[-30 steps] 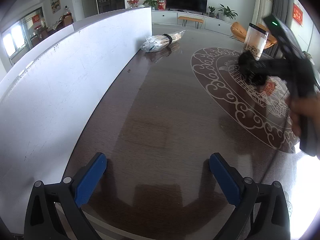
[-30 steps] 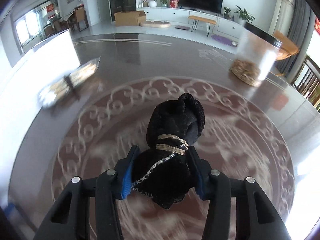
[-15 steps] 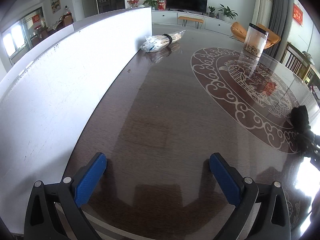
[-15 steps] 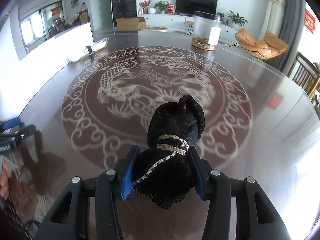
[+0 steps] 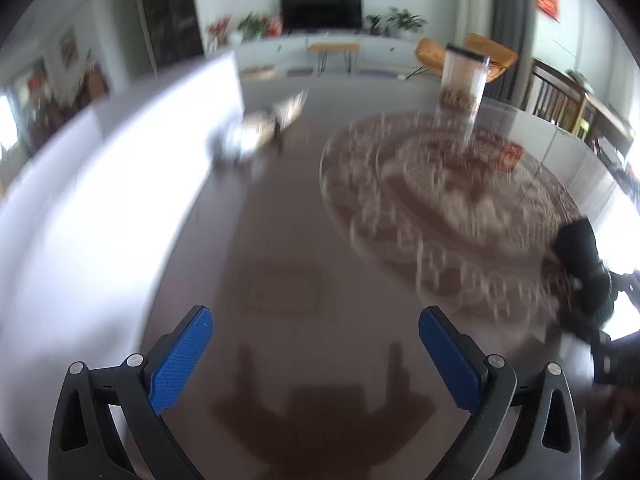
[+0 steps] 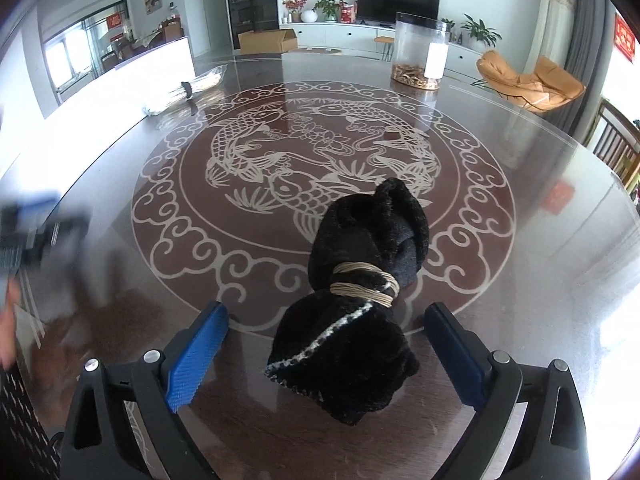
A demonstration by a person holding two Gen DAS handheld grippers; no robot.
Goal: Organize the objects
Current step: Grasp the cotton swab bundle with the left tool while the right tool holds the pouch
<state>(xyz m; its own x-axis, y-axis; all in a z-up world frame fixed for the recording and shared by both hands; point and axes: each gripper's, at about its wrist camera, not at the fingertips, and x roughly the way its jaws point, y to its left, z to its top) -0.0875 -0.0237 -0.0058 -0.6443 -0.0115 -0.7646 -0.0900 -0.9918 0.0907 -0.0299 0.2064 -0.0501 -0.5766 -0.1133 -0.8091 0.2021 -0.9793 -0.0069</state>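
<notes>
A black fuzzy cloth bundle (image 6: 360, 312) tied with tan twine lies on the dark table (image 6: 120, 184) at the edge of the fish medallion. My right gripper (image 6: 326, 320) straddles it, its jaws opening; both blue pads stand clear of the cloth. The bundle (image 5: 580, 256) also shows at the right edge of the blurred left wrist view. My left gripper (image 5: 316, 332) is open over bare table with nothing between its fingers. A clear jar (image 6: 418, 50) with brown pieces at its bottom stands at the far side.
A plastic-wrapped bundle of sticks (image 6: 192, 88) lies at the far left beside a white wall panel (image 6: 132, 80). The left gripper's body (image 6: 28, 232) shows blurred at the left edge of the right wrist view. An orange chair (image 6: 528, 80) stands beyond the table.
The right gripper's jaws have spread off the black bundle, which now rests on the table. The left wrist view has shifted and blurred as that hand moved and rolled.
</notes>
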